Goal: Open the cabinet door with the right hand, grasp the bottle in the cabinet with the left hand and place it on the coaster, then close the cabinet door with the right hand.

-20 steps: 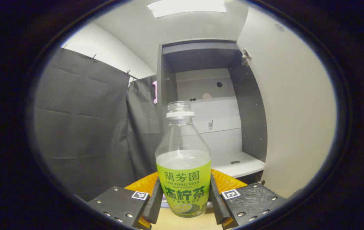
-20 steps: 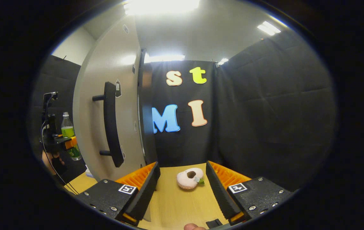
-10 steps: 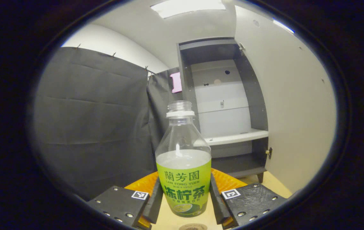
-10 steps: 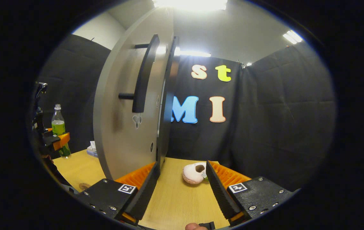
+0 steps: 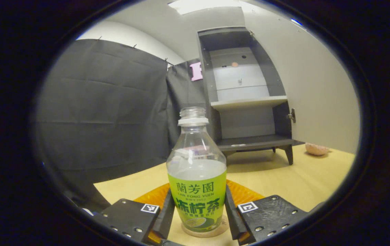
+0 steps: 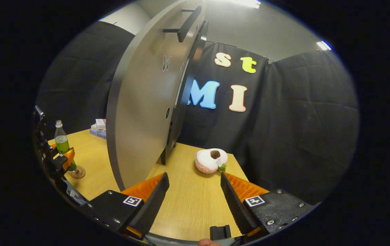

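1. Table [image 5: 283,177]: light wood surface; it carries the cabinet, the coaster and the loose items.
2. Cabinet [image 5: 246,89]: stands at the far side of the table on short legs. Interior is dark-walled with one pale shelf and a pale back panel.
3. Door [image 6: 140,102]: swung wide open on the cabinet's right side. A dark bar handle [image 6: 188,22] sits near its top in the right gripper view.
4. Left gripper [image 5: 196,213]: jaws closed on the bottle. Both fingers press the label band, one on each side.
5. Right gripper [image 6: 195,194]: jaws wide apart, holding nothing and touching nothing. It hangs over bare table, near the door's lower edge.
6. Bottle [image 5: 196,171]: upright, uncapped, clear with a green label, partly filled with pale liquid. Its base rests on the coaster, left of the cabinet and nearer than it. In the right gripper view it stands at the far left, well apart from the door.
7. Plush toy [image 6: 211,160]: pink, ring-shaped, on the table to the right of the door, beyond the right gripper's fingertips.
8. Coaster [image 5: 220,229]: round, tan, directly under the bottle, mostly covered by it.
9. Small boxes [image 6: 98,128]: stacked on the table's far edge, left of the door.
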A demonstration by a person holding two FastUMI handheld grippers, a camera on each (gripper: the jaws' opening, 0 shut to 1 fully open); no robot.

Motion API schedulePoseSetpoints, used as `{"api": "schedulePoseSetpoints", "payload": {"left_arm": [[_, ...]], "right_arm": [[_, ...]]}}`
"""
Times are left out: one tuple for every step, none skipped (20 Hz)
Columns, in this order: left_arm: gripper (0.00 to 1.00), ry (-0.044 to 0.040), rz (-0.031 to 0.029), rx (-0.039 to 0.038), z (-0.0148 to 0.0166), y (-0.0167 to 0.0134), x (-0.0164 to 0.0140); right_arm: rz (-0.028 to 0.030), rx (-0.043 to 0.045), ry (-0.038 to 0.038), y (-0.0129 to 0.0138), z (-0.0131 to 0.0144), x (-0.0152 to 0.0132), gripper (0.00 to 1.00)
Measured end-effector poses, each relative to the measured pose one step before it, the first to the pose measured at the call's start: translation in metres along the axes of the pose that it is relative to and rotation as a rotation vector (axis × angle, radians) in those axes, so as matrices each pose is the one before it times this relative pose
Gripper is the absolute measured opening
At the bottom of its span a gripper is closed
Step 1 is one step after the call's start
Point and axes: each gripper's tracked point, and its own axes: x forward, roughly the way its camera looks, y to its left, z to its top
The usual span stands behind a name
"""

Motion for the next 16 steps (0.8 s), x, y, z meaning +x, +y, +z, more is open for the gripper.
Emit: {"api": "schedulePoseSetpoints", "payload": {"left_arm": [[0.68, -0.00308, -0.00187, -0.01047, -0.00366, -0.00075, 0.00022], [0.68, 0.00123, 0.00463, -0.00706, -0.00466, 0.00232, -0.00050], [0.69, 0.01085, 0.00589, -0.00106, -0.00541, 0.00167, -0.00010], [0.69, -0.01049, -0.00111, -0.00093, 0.00140, -0.00001, -0.00088], [0.63, -0.01068, -0.00096, 0.00521, 0.00490, -0.00087, -0.00011], [0.71, -0.00178, 0.00004, 0.00222, 0.00328, 0.00194, 0.00070], [0.78, -0.00940, -0.00912, -0.01851, 0.00541, -0.00018, -0.00236], [0.72, -0.02616, -0.01452, -0.04493, 0.01299, -0.00120, 0.00023], [0.81, -0.02649, -0.01262, -0.03506, 0.01401, -0.00285, -0.00163], [0.75, -0.03071, -0.00985, -0.00511, 0.01667, -0.00004, -0.00350], [0.76, -0.02187, -0.00019, 0.01405, 0.01528, 0.00205, -0.00292], [0.83, -0.01451, -0.00462, 0.01598, 0.01402, 0.00360, -0.00167], [0.83, -0.00784, -0.00888, 0.01061, 0.01212, -0.00050, -0.00106], [0.76, -0.00644, -0.01155, 0.00253, 0.01249, -0.00106, -0.00114], [0.76, -0.00555, -0.01603, -0.00114, 0.01519, -0.00175, 0.00001], [0.76, 0.00441, -0.03763, 0.00064, 0.01527, -0.00561, 0.00081]], "right_arm": [[0.00807, 0.00059, 0.01056, 0.00089, -0.00200, -0.00039, 0.94], [0.00668, -0.00082, 0.00619, 0.00253, 0.00005, -0.00004, 0.94], [0.00531, -0.00422, -0.00104, 0.00215, 0.00123, -0.00178, 0.94], [0.00608, -0.00305, -0.00646, 0.00336, 0.00341, -0.00003, 0.94], [0.00698, -0.00406, -0.00352, 0.00289, 0.00177, 0.00102, 0.93], [0.00169, -0.00292, -0.00392, 0.00240, 0.00169, -0.00012, 0.93], [0.00407, 0.00418, -0.00164, 0.00278, 0.00213, -0.00052, 0.93], [0.00351, 0.00736, 0.00294, 0.00331, -0.00012, 0.00038, 0.94], [0.00269, 0.00746, 0.01200, 0.00232, 0.00028, -0.00108, 0.94], [0.00172, 0.00848, 0.00102, 0.00165, 0.00265, -0.00181, 0.94], [0.00392, 0.01169, -0.01058, 0.00145, 0.00763, -0.00298, 0.94], [0.00049, 0.00695, -0.01338, 0.00145, 0.00859, -0.00146, 0.94], [-0.00398, 0.00193, -0.01406, -0.00223, 0.00777, -0.00171, 0.94], [-0.00498, 0.00558, -0.01546, -0.00210, 0.00893, -0.00135, 0.94], [-0.01016, 0.00699, -0.01245, -0.00382, 0.00735, -0.00017, 0.94], [-0.01152, 0.01286, -0.00731, -0.00551, 0.00777, -0.00080, 0.93]]}}
